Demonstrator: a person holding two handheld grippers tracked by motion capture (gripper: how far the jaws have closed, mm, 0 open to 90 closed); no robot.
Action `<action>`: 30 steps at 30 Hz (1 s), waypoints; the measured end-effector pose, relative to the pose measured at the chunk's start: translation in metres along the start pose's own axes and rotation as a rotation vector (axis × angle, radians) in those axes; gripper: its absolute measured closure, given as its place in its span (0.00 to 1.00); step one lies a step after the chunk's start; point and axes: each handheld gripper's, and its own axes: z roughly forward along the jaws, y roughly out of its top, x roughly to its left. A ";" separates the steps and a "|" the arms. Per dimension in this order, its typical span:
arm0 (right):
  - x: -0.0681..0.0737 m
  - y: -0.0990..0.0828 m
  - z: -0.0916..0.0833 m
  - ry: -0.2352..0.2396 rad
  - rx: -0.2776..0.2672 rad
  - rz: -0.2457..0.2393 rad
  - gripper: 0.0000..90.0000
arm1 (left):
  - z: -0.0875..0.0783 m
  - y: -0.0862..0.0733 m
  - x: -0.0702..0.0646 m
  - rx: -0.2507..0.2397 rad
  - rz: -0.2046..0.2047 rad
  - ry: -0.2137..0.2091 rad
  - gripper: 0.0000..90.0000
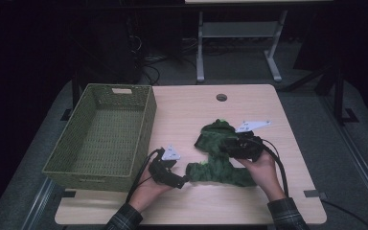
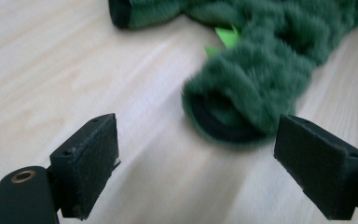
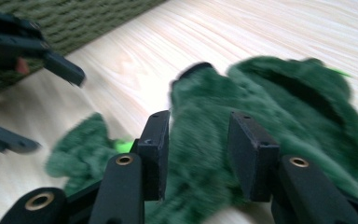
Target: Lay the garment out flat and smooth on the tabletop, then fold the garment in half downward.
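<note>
- Garment: dark green, fuzzy, black-lined cuff, bright green tag; crumpled on table right of basket.
- Right gripper: jaws clamped on a fold of it.
- Left gripper: jaws wide, nothing gripped, sleeve end just ahead.

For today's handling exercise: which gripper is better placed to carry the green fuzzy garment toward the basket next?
Right. The right gripper is already closed on the green fuzzy garment, while the left gripper stands open beside one end, holding nothing, nearer the basket.
</note>
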 end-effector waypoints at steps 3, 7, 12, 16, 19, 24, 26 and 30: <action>0.010 0.002 0.003 0.012 -0.005 -0.016 0.66 | 0.000 -0.007 -0.005 0.019 0.002 -0.002 0.14; 0.024 0.006 0.010 0.034 0.000 -0.039 0.68 | -0.003 -0.014 -0.008 0.024 0.013 -0.019 0.14; 0.045 0.006 0.022 0.072 0.019 -0.078 0.72 | -0.005 -0.023 -0.009 0.038 0.025 -0.020 0.14; 0.063 0.005 0.027 0.108 0.025 -0.109 0.75 | -0.004 -0.029 -0.013 0.011 0.055 0.001 0.14; 0.073 0.002 0.029 0.130 0.037 -0.128 0.76 | -0.003 -0.035 -0.013 -0.036 0.064 0.001 0.14; 0.088 -0.003 0.037 0.157 0.064 -0.144 0.76 | -0.003 -0.036 -0.013 -0.051 0.068 -0.006 0.14; 0.093 -0.004 0.043 0.157 0.079 -0.160 0.76 | -0.002 -0.036 -0.013 -0.051 0.066 -0.006 0.14; 0.100 -0.008 0.056 0.149 0.113 -0.194 0.75 | -0.003 -0.036 -0.012 -0.047 0.074 -0.003 0.14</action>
